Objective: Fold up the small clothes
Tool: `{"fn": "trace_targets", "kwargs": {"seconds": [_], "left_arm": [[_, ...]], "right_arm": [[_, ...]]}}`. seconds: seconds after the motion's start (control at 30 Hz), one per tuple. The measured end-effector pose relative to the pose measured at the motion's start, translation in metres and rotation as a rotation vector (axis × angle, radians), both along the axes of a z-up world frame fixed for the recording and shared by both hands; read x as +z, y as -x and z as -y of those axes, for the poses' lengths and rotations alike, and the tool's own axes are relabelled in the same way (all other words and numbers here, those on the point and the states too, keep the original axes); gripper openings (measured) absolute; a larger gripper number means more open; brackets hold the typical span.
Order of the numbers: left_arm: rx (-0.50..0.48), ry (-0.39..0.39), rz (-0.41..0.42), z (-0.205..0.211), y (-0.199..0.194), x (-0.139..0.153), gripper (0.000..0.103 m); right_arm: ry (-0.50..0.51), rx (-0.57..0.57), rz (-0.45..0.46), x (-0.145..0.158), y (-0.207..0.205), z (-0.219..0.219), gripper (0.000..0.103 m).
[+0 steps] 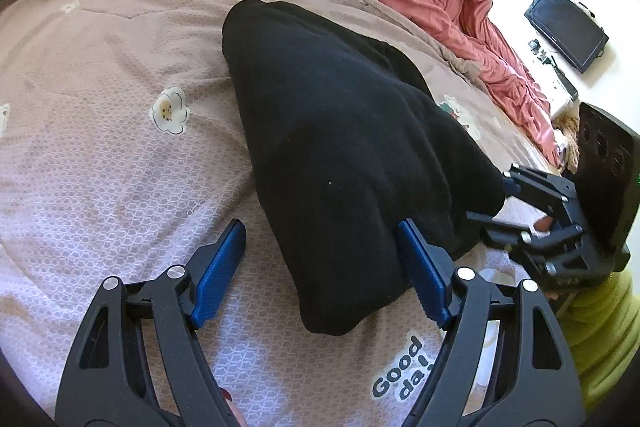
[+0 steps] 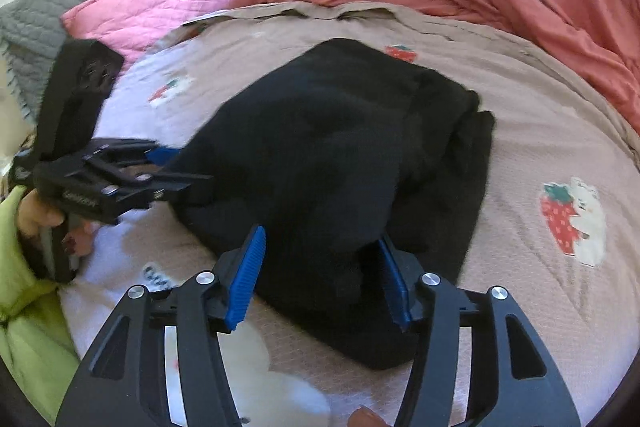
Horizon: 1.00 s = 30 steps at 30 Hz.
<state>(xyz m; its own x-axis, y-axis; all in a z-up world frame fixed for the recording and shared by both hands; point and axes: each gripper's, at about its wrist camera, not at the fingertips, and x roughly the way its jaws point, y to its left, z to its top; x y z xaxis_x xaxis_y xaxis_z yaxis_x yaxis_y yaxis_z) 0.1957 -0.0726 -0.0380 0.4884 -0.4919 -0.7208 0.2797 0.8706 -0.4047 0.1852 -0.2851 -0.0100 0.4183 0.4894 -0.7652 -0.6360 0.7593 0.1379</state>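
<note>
In the left wrist view, your left claw stands spread wide and released: one pad rests against the near end of the black garment, the other is clear of it on the printed bedspread, likely steadying the fold. Your right claw meets the garment's edge.

In the right wrist view, your right claw straddles the folded bundle's near corner, jaws parted, gripping nothing.

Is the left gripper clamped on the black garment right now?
No. In the left wrist view the left gripper stands wide open, and the black garment lies on the bedspread without being pinched.
</note>
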Motion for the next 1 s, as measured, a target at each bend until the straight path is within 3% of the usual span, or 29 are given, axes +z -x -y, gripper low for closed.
{"fn": "trace_targets", "kwargs": {"seconds": [0.13,0.27,0.37,0.5,0.57,0.7,0.8,0.83,1.0], "left_arm": [[-0.003,-0.007,-0.001,-0.002,0.000,0.000,0.070],[0.005,-0.001,-0.014,-0.003,-0.002,-0.003,0.072],[0.009,-0.002,0.008,-0.003,0.002,0.003,0.072],[-0.004,0.015,0.046,-0.003,0.007,0.010,0.071],[-0.007,0.007,0.049,-0.002,0.009,0.010,0.071],[-0.007,-0.016,0.042,0.003,0.008,0.007,0.071],[-0.003,-0.016,0.046,0.003,0.008,0.009,0.071],[-0.001,-0.014,0.049,0.003,0.008,0.010,0.071],[-0.004,-0.005,0.059,0.003,0.010,0.015,0.071]], "right_arm": [[0.120,0.072,0.013,-0.002,0.016,-0.005,0.042],[0.148,0.084,0.005,0.002,0.024,0.007,0.024],[0.175,0.054,0.010,0.000,0.028,0.018,0.021],[0.026,-0.018,0.020,0.013,0.030,0.031,0.022],[-0.048,-0.054,0.012,0.016,0.027,0.033,0.046],[-0.122,-0.111,-0.051,0.005,0.012,0.031,0.048],[-0.178,-0.158,-0.094,-0.005,0.008,0.030,0.037],[-0.196,-0.168,-0.101,-0.004,0.008,0.032,0.018],[-0.220,-0.197,-0.093,0.006,0.017,0.039,0.016]]}}
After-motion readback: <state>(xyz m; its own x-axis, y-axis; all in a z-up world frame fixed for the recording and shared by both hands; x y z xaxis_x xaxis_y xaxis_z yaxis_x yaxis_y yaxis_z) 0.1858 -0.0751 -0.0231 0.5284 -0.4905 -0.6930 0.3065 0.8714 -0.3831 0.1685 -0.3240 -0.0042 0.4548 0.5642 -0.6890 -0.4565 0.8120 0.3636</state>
